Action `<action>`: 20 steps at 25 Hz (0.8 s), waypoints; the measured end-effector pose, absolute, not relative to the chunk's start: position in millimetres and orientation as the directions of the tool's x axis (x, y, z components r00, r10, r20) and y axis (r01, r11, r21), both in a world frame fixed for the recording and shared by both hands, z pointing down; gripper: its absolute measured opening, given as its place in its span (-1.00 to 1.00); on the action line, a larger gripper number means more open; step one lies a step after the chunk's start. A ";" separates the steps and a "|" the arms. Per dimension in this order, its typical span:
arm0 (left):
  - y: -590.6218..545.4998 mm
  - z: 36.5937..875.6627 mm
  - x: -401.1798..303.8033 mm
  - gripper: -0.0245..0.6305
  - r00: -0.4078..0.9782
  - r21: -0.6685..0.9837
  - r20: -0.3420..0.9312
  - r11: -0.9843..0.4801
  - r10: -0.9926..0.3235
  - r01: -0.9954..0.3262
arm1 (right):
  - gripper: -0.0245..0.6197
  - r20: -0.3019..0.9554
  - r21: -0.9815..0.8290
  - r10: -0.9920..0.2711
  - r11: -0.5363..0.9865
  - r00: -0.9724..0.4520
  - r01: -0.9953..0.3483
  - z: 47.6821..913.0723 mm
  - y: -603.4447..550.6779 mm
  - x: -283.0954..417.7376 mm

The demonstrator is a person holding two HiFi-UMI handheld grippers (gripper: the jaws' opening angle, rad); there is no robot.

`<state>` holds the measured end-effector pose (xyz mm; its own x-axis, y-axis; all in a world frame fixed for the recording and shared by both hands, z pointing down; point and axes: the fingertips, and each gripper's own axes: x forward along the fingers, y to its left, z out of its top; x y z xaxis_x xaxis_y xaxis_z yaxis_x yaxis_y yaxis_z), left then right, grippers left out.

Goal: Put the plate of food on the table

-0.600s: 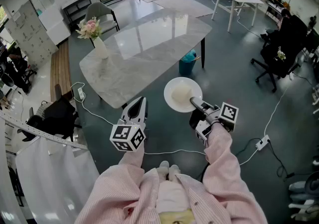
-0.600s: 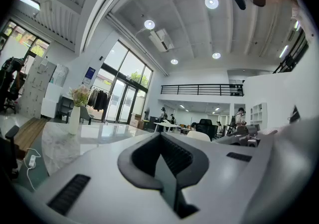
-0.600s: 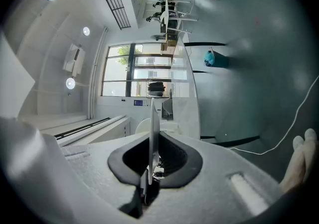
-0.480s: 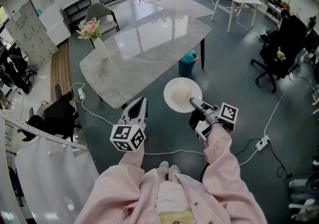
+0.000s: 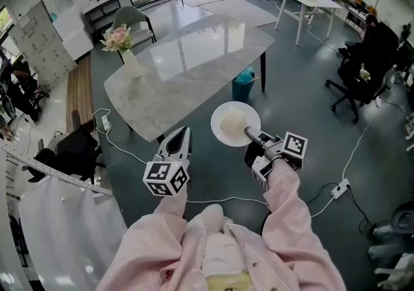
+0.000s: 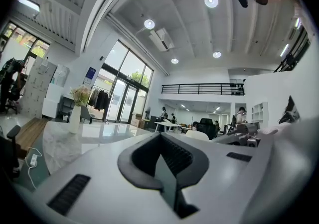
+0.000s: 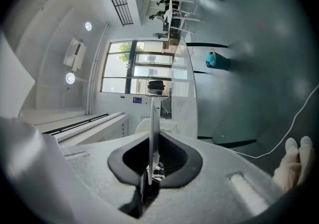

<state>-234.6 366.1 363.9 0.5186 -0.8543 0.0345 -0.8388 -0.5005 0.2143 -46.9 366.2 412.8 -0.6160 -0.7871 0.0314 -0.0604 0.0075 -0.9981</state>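
Note:
A round white plate (image 5: 235, 123) with pale food on it hangs over the grey floor, a little short of the near corner of the marble table (image 5: 187, 63). My right gripper (image 5: 249, 133) is shut on the plate's near rim. In the right gripper view the plate (image 7: 152, 128) stands edge-on between the jaws of that gripper (image 7: 151, 168). My left gripper (image 5: 182, 134) is beside it on the left, shut with nothing in it. In the left gripper view its jaws (image 6: 164, 168) meet, and the table (image 6: 75, 138) lies ahead.
A vase of flowers (image 5: 123, 47) stands on the table's far left end. A teal bin (image 5: 244, 79) sits under the table's right side. Cables (image 5: 213, 198) and a power strip (image 5: 341, 185) lie on the floor. A black office chair (image 5: 362, 83) is at the right.
The plate and my right gripper have edged slightly up and left, toward the table. The left gripper has kept its place.

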 end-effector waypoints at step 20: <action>147.7 407.6 -198.0 -0.93 0.550 0.280 0.082 -0.510 -0.831 -0.813 | -0.85 0.021 -0.999 -0.773 0.015 -0.634 -0.051 443.5 161.8 -26.9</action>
